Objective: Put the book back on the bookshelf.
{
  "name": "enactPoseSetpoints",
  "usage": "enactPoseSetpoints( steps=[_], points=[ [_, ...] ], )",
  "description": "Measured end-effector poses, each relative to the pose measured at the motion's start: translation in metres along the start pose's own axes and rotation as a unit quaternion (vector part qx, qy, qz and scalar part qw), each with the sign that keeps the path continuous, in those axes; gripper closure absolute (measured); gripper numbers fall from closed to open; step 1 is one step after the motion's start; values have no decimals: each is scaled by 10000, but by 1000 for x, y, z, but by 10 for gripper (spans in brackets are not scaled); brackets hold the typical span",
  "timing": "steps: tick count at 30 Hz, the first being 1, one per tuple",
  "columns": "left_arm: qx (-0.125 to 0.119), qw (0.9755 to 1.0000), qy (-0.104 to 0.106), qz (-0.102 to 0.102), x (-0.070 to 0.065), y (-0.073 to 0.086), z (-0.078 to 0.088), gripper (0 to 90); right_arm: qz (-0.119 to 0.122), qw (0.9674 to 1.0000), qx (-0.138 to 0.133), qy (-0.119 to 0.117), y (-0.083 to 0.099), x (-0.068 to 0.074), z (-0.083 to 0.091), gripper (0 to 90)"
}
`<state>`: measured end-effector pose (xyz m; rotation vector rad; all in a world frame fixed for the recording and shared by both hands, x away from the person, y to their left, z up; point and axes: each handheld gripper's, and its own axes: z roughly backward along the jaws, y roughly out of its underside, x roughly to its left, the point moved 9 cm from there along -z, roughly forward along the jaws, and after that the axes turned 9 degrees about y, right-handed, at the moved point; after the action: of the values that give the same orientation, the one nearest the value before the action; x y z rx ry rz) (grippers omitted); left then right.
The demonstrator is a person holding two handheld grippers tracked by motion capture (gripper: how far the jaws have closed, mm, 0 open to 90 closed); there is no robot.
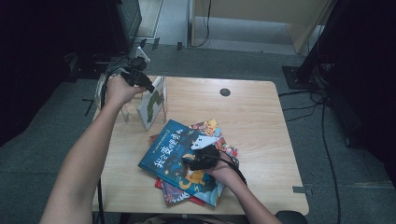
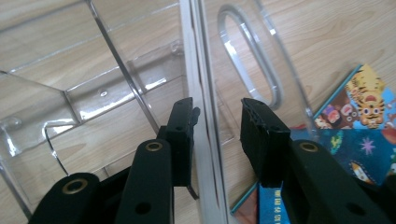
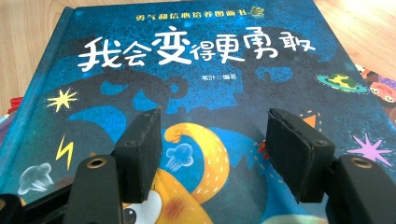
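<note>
A thin white book with a green picture (image 1: pixel 152 103) stands upright in a clear acrylic rack (image 1: pixel 125 111) at the table's far left. My left gripper (image 1: pixel 149 87) reaches over its top edge. In the left gripper view the book's edge (image 2: pixel 201 93) runs between the jaws of that gripper (image 2: pixel 217 116); the right pad (image 2: pixel 257 135) stands apart from it, so the gripper is open. A blue picture book (image 1: pixel 180 161) lies on top of a stack of books near the front. My right gripper (image 1: pixel 189 162) hovers just over its cover (image 3: pixel 201 70), open (image 3: pixel 215 140) with nothing between the pads.
The wooden table (image 1: pixel 254 126) has a round cable hole (image 1: pixel 225 92) at the back. The rack's clear dividers (image 2: pixel 116 60) and its oval handle cut-out (image 2: pixel 250 60) stand close around the left jaws. A colourful book with tigers (image 2: pixel 369 100) lies beside the rack.
</note>
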<state>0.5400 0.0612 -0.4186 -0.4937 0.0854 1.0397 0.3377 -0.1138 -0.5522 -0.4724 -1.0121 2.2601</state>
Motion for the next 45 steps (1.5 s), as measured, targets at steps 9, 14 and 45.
enactPoseSetpoints(
  steps=[9, 14, 45],
  points=[
    [-163, 9995, 109, -242, -16, 8, 7, 628, 6, 10000, -5, 6, 0, 0, 0, 366],
    [-222, 9990, 169, -359, -25, 16, 8, 615, 6, 10000, -8, 6, 0, 0, 0, 367],
    [-764, 9926, 507, -791, -46, 89, -8, 539, -460, 9986, -130, 222, 11, -33, 37, 480]
  ],
)
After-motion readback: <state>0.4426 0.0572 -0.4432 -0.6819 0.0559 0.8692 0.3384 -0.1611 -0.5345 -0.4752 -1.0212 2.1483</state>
